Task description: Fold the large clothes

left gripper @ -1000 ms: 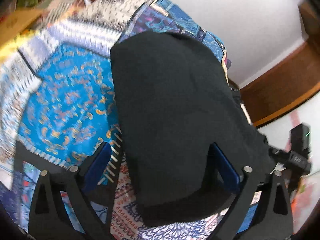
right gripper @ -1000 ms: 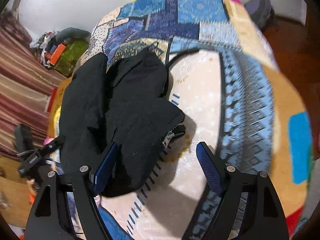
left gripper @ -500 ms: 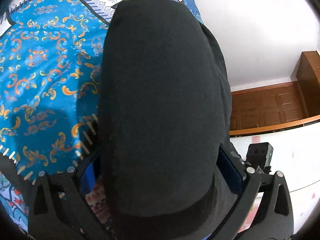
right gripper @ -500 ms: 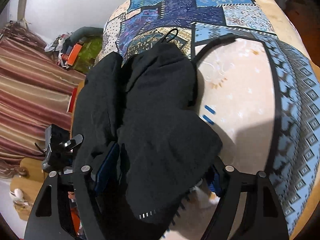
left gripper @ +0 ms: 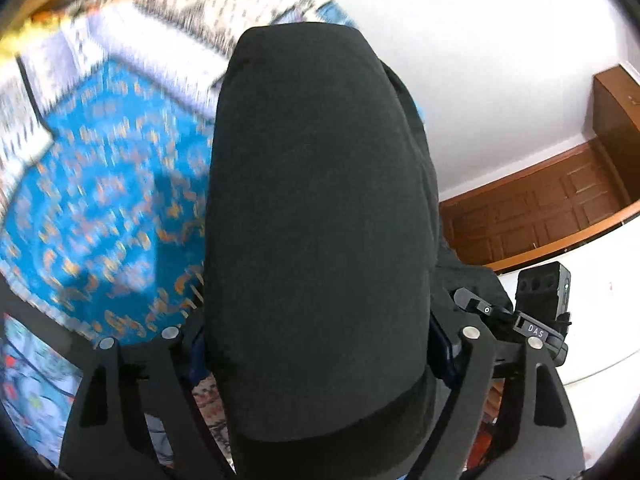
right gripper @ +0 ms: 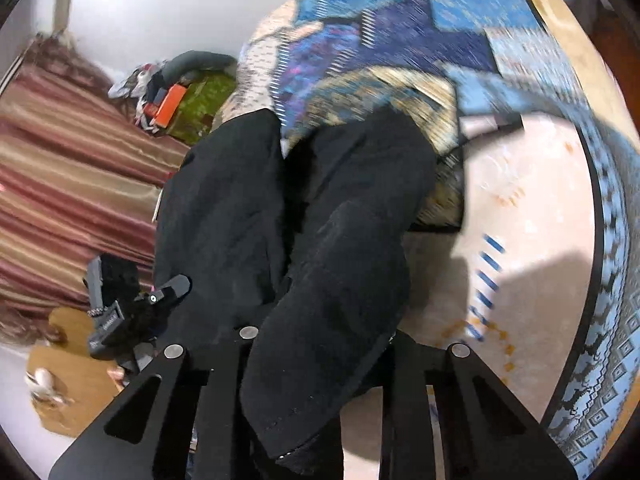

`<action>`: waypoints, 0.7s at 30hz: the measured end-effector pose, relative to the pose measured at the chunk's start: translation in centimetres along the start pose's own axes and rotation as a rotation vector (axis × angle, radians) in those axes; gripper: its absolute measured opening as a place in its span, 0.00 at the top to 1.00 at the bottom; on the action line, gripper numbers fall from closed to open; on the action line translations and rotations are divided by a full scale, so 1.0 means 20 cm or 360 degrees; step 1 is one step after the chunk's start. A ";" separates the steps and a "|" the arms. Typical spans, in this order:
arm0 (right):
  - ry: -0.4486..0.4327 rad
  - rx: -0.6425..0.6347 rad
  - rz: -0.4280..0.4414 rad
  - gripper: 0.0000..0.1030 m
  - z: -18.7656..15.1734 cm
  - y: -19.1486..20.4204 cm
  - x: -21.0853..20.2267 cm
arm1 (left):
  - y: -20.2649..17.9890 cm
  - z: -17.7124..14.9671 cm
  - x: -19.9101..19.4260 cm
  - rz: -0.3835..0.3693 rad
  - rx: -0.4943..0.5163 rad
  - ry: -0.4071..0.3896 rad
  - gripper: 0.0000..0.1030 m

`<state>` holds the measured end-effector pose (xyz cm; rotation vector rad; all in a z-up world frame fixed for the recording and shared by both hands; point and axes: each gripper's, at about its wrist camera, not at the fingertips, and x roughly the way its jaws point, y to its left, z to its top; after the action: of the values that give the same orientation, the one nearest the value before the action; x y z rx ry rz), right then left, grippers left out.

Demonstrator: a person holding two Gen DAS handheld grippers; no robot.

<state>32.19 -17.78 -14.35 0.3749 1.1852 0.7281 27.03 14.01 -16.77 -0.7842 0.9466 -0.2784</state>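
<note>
Both ends of the black garment (left gripper: 320, 220) are gripped: the left gripper (left gripper: 320, 356) and right gripper (right gripper: 320, 344) have just closed on it above the patchwork bed (right gripper: 540, 240) (folding barely begun, I judge).

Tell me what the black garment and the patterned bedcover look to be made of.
Black garment: looks like soft matte knit or fleece; no sheen, faintly fuzzy, drapes in rounded folds. Patterned bedcover: seemingly thin printed woven cloth, likely cotton; flat colourful patchwork print, matte. Motion blur leaves the weave uncertain.
</note>
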 end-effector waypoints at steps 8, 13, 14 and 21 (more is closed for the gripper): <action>-0.0094 -0.0200 0.0026 0.84 0.12 0.38 0.07 | 0.01 0.25 -0.40 -0.0013 0.0173 -0.0227 0.24; -0.0127 -0.0277 0.0025 0.84 0.20 0.55 0.23 | 0.12 0.46 -0.55 0.0048 0.0288 -0.0315 0.24; -0.0132 -0.0286 0.0023 0.84 0.23 0.57 0.28 | 0.16 0.49 -0.55 0.0050 0.0286 -0.0322 0.24; -0.0067 -0.0266 -0.0015 0.84 0.38 0.60 0.68 | 0.59 0.75 -0.38 0.0104 0.0167 -0.0252 0.24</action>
<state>37.98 0.91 -13.74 0.2438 1.0776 0.8012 33.44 33.51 -15.27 -0.6674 0.8005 -0.2045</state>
